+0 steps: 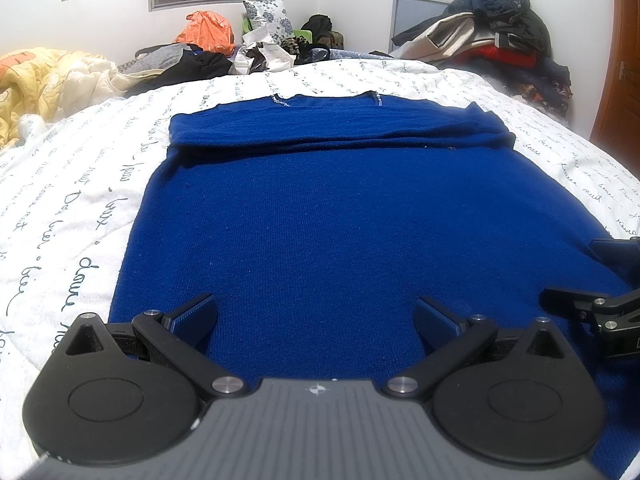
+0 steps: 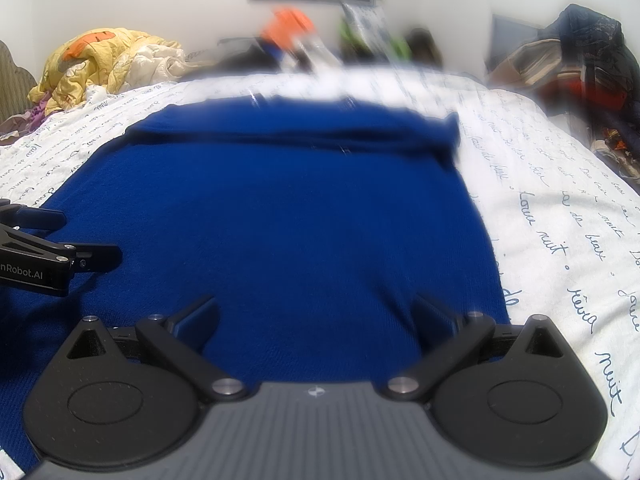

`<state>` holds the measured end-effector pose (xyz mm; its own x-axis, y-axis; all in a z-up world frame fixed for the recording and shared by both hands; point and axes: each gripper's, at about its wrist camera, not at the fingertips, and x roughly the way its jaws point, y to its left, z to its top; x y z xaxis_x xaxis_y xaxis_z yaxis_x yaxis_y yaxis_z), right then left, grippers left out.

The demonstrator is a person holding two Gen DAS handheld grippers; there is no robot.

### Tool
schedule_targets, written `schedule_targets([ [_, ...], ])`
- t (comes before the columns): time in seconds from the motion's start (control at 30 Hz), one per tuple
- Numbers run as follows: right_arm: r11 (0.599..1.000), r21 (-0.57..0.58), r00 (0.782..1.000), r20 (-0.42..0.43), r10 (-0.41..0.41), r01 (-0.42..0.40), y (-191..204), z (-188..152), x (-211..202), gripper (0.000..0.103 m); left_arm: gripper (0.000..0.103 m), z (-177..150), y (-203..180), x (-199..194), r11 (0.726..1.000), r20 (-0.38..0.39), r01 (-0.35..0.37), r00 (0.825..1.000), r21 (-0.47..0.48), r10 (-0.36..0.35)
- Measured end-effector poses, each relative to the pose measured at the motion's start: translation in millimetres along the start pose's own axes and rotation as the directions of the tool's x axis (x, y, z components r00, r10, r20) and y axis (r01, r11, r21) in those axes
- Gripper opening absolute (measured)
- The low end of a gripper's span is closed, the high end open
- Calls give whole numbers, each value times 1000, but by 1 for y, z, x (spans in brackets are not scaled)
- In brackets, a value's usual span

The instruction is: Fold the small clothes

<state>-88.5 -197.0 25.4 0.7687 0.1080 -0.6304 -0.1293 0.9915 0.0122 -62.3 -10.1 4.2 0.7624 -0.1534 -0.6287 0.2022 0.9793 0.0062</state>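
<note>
A blue knit sweater [image 1: 340,208] lies flat on the bed, its sleeves folded across the chest near the collar. My left gripper [image 1: 316,312] hovers open over the sweater's near hem, toward its left side, nothing between its fingers. My right gripper [image 2: 316,312] is open too, over the near hem toward the right edge of the sweater [image 2: 280,216]. In the left wrist view the right gripper [image 1: 580,276] shows at the right border. The left gripper [image 2: 80,240] shows at the left border of the right wrist view. The right wrist view is blurred.
A white bedspread [image 1: 68,208] with dark script covers the bed. A yellow quilt [image 1: 44,80] is bunched at the far left. Loose clothes and an orange bag [image 1: 208,32] lie along the far edge. A clothes heap [image 1: 492,44] stands at the far right by a wooden door [image 1: 620,80].
</note>
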Motion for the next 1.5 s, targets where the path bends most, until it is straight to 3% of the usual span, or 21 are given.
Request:
schedule_targets([
  [0.53,1000,1,1000,1,1,-1,0,0,0,103,103,-1,3,-3,1000,-9,-29,1000,-9,29],
  [0.73,1000,0,1000,1,0,0,0,0,0,103,103,-25,3,-37,999,-39,-43,998,-15,42],
  [0.93,1000,0,1000,1,-1,1,1,0,0,103,103,-68,5,-84,999,6,-22,1000,24,21],
  [1.13,1000,-5,1000,-13,-7,7,2,-4,-7,103,103,-75,18,-99,1000,-19,-21,1000,-12,21],
  [1.27,988,-106,989,-105,106,-117,5,-22,-43,103,103,-77,32,-109,997,-42,-29,999,-65,26],
  [1.37,984,-87,973,-183,139,-156,-10,-30,-68,103,103,-79,52,-115,988,-59,-12,998,-156,3],
  [1.43,980,8,958,-212,195,-198,-31,-25,-83,103,103,-78,66,-120,974,-66,39,996,-221,-54],
  [1.5,961,164,955,-158,250,-225,-65,-19,-96,103,103,-76,83,-124,933,-62,139,984,-333,-169],
])
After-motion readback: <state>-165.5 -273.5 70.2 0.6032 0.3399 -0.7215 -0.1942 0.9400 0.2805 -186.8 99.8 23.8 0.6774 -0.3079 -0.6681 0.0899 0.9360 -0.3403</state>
